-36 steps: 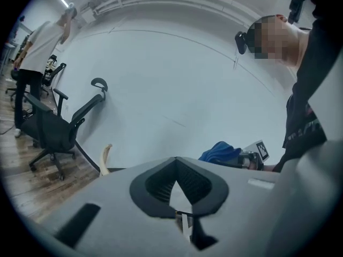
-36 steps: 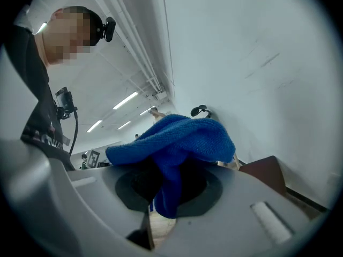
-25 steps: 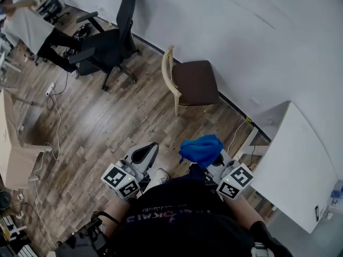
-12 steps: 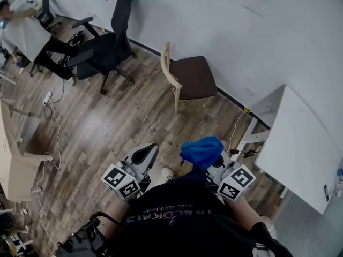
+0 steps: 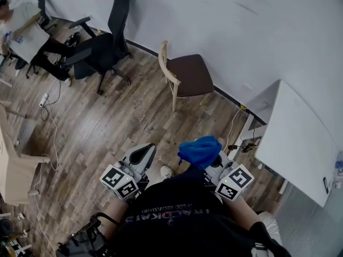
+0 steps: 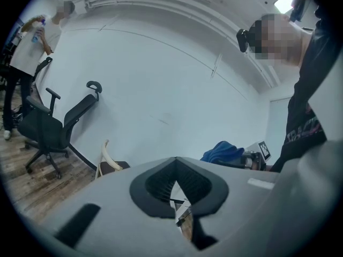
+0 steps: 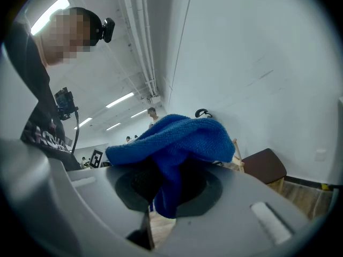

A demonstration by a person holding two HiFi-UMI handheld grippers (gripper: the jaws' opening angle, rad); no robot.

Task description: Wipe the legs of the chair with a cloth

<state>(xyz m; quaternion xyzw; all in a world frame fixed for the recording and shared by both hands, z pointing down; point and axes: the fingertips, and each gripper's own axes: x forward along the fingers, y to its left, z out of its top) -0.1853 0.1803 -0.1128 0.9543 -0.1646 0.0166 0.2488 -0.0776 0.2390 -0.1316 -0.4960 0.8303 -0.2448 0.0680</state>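
In the head view, the right gripper (image 5: 210, 162) sits at the lower centre of the frame, its jaws pinching a bunched blue cloth (image 5: 199, 149) that mounds over their tips. The right gripper view shows the cloth (image 7: 177, 138) clamped between the 2 dark pads and draping over both. The left gripper (image 5: 140, 156) is just to its left; in the left gripper view, its jaws (image 6: 178, 183) are pressed together at the tips with nothing between them.

The wooden chair (image 5: 187, 75) with a dark brown seat stands against the white wall in the upper centre, well apart from both grippers, 1 pale front leg (image 5: 172, 101) showing. A black office chair (image 5: 104, 42) stands at upper left, and a white table (image 5: 300, 143) is at right.
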